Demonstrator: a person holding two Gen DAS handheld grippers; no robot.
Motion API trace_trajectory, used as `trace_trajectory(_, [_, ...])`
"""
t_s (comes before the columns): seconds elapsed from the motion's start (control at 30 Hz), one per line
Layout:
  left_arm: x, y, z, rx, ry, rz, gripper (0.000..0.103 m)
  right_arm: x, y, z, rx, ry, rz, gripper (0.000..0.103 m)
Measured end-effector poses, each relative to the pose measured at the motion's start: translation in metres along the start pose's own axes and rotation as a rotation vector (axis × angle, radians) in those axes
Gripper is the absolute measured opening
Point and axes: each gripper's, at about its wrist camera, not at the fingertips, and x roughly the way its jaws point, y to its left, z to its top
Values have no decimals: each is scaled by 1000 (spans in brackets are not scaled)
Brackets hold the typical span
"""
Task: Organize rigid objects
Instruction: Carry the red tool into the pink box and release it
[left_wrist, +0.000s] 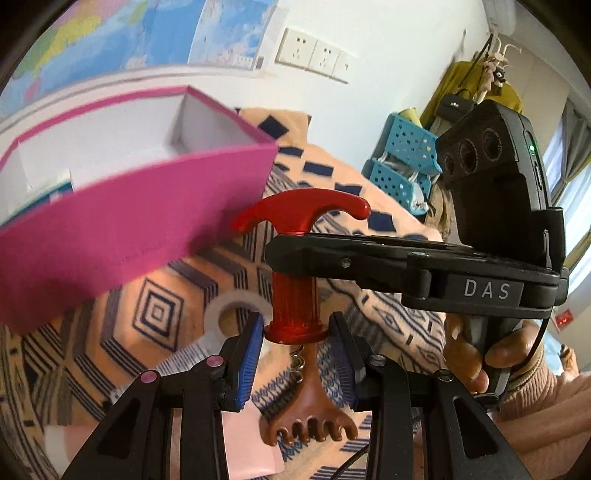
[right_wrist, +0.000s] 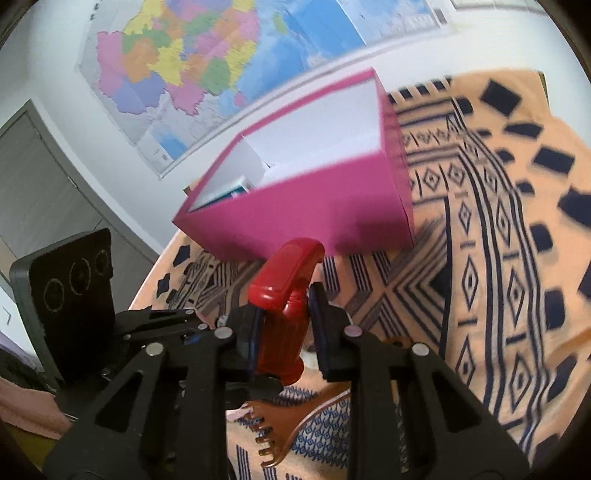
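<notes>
A peach blanket with dark blue geometric patterns covers the surface, and a coloured map hangs on the white wall behind it. On the blanket stands an open pink box with white inner walls and a white divider; something teal shows in one compartment. In front of the box, clear of the blanket, is a red T-handled tool with a ribbed cylindrical body and a flared base, standing roughly upright. The right gripper reaches across from the right in the left wrist view and is clamped on the tool just under its handle; the right hand wraps the grip below. The left gripper has its blue-padded fingers on either side of the tool's flared base, and whether the pads press on it I cannot tell. A brown claw-shaped scratcher head hangs below the base on a small metal chain. A white tape roll lies on the blanket behind the left fingers.
</notes>
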Motion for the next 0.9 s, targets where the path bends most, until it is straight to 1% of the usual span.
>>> trace_trajectory(0.17, [-12, 4, 20, -2, -49, -4, 37, -5, 14, 21, -66, -35, -4, 26])
trace_trajectory(0.4, [-27, 10, 47, 11, -117, 31, 37, -7, 32, 55, -154, -80, -1, 26])
trace_trajectory(0.57, [-28, 16, 68, 19, -144, 67, 37, -4, 37, 80, -184, -99, 16, 26])
trace_trajectory(0.8, [-31, 32, 95, 4, -166, 86, 36, 4, 39, 108, -208, -109, 25, 24])
trace_trajectory(0.9, [-31, 41, 104, -9, -172, 84, 36, 9, 38, 118, -213, -111, 22, 20])
